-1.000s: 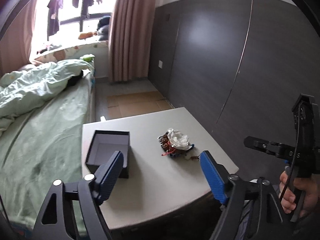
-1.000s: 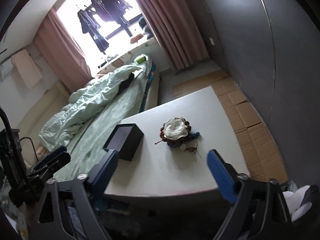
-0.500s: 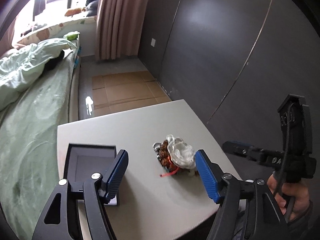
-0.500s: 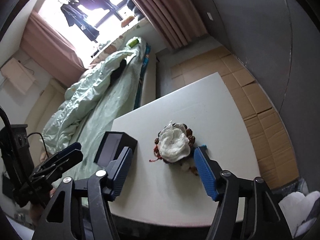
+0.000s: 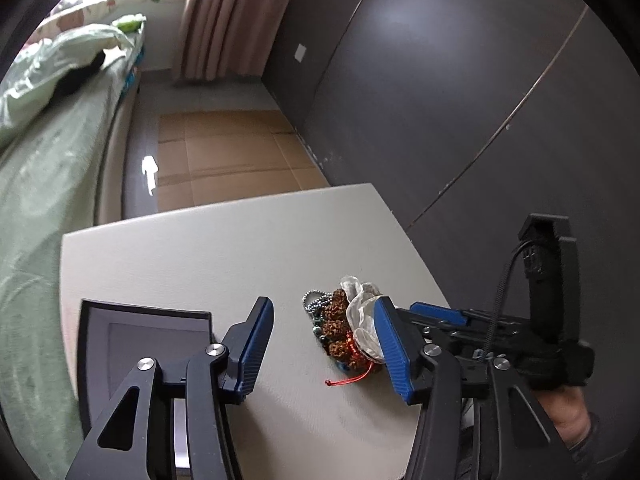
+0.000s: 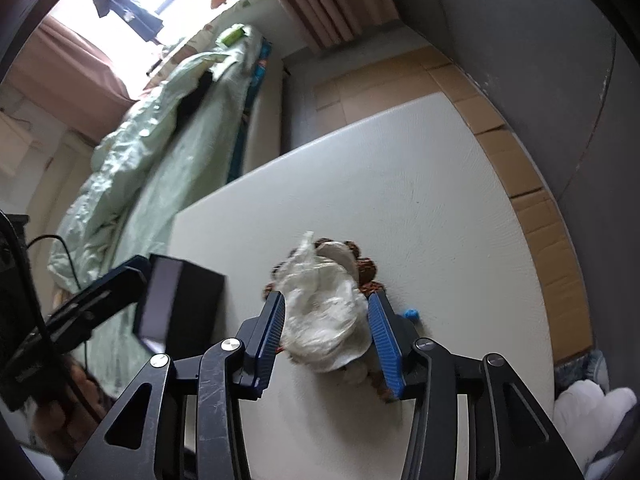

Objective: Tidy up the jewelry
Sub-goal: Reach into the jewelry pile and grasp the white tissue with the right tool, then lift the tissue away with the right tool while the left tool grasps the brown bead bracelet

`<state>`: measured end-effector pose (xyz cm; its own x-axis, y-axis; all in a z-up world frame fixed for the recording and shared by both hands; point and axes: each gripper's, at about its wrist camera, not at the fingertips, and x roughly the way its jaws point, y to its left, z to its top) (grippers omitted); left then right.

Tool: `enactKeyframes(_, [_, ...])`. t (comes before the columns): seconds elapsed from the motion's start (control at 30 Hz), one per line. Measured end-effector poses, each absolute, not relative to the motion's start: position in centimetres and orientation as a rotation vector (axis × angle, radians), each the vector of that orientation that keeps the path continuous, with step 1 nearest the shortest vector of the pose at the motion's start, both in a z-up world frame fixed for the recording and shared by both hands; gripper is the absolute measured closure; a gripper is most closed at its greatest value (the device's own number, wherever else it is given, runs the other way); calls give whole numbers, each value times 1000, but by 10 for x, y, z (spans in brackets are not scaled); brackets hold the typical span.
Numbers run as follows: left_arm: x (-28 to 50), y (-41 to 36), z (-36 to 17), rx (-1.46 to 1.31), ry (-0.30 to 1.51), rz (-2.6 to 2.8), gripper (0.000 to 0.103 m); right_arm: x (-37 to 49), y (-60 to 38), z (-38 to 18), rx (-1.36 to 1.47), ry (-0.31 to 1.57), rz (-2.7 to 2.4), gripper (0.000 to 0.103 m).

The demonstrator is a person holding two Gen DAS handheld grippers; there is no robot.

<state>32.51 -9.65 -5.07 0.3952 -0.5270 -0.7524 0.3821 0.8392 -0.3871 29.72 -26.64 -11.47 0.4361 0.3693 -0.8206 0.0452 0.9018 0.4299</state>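
1. The jewelry pile [image 5: 338, 334] is seen on the white table [image 5: 224, 248], toward its right side, with a crumpled white bag [image 6: 324, 312] on top of brown beads [image 5: 336, 320], a silver chain [image 5: 314, 302] and a red cord [image 5: 352, 378].
2. The right tool [image 6: 326, 342] is placed around the bag, its blue pads on either side of it; whether the pads press the bag cannot be told because of blur.
3. The left tool [image 5: 324, 348] is held wide open with nothing between its pads, above the table between the box [image 5: 132, 344] and the pile.
4. The dark box is seen open at the left of the table, with a grey lining.
5. A bed [image 6: 168, 152] with green bedding is seen beside the table.
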Motion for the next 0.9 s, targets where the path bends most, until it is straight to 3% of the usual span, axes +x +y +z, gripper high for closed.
enactKeyframes(0.07, [330, -97, -55, -169, 1026, -587, 49, 302, -264, -120, 406, 1124, 190, 57])
enactKeyframes(0.13, [335, -98, -60, -178, 1039, -591, 49, 307, -260, -126, 392, 1140, 186, 68])
enactKeyframes(0.2, [339, -99, -64, -182, 1050, -591, 49, 309, -259, -130, 389, 1150, 181, 98])
enactKeyframes(0.9, [355, -150, -112, -135, 1151, -595, 52, 264, -312, -77, 581, 852, 174, 101])
